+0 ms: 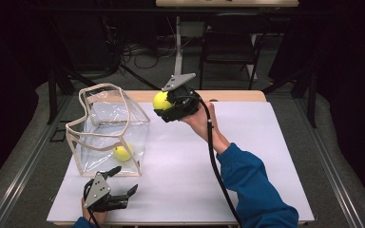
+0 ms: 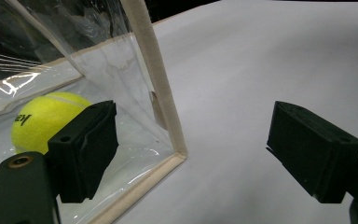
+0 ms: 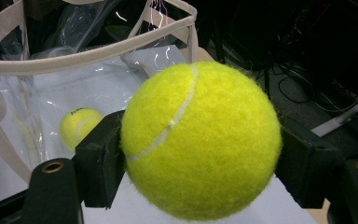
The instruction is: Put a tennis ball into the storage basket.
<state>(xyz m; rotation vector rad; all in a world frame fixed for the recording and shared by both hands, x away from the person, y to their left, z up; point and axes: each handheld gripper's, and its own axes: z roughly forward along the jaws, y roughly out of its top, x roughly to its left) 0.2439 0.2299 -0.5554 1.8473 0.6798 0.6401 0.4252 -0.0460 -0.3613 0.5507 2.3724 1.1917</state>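
Right tool (image 1: pixel 164 105) clenched on tennis ball (image 1: pixel 161 100) beside clear bag (image 1: pixel 105 127); left tool (image 1: pixel 120 181) released.

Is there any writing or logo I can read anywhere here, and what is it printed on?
Black print on the tennis ball inside the clear bag: a few dark letters, upside down and partly hidden by the left claw; I cannot read them.
The same ball in the right gripper view: a small dark mark, too blurred to read.
The ball held in the right claw: only its white seam, no text.
The clear bag: no print visible.
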